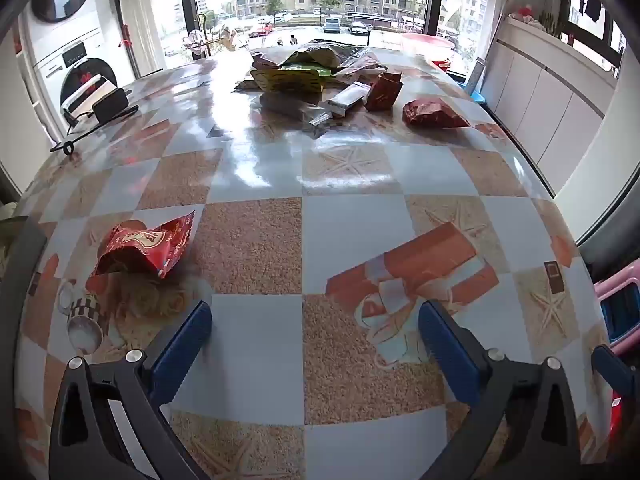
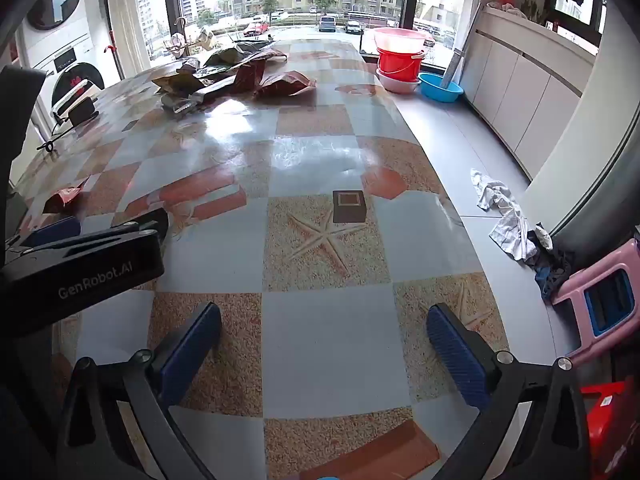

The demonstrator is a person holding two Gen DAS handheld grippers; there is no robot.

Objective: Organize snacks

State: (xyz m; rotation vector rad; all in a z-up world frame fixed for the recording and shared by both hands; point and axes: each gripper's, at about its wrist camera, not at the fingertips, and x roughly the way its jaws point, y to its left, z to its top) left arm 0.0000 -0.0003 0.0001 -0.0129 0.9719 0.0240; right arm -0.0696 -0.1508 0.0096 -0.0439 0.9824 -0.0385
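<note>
Blue-padded and black-framed, the left gripper (image 1: 315, 322) hangs over the table (image 1: 256, 248) with its jaws spread wide and nothing between them. The right gripper (image 2: 324, 326) is likewise spread and empty, tilted down at the checked, starfish-printed tablecloth (image 2: 320, 240). Taking the pile of snacks (image 1: 308, 70) at the table's far end as the landmark: a red snack packet (image 1: 146, 248) lies alone well short of it, near the left gripper and to its left. A second red packet (image 1: 432, 114) sits just to the right of the pile, and a white stick-shaped packet (image 1: 348, 98) leans at its near edge. Left of the pile, by the table's edge, lies a black and white device with a cable (image 1: 98, 100). Beyond the pile to the right, on the floor, stand a red bucket (image 2: 400, 62) and a blue basin (image 2: 440, 87).
</note>
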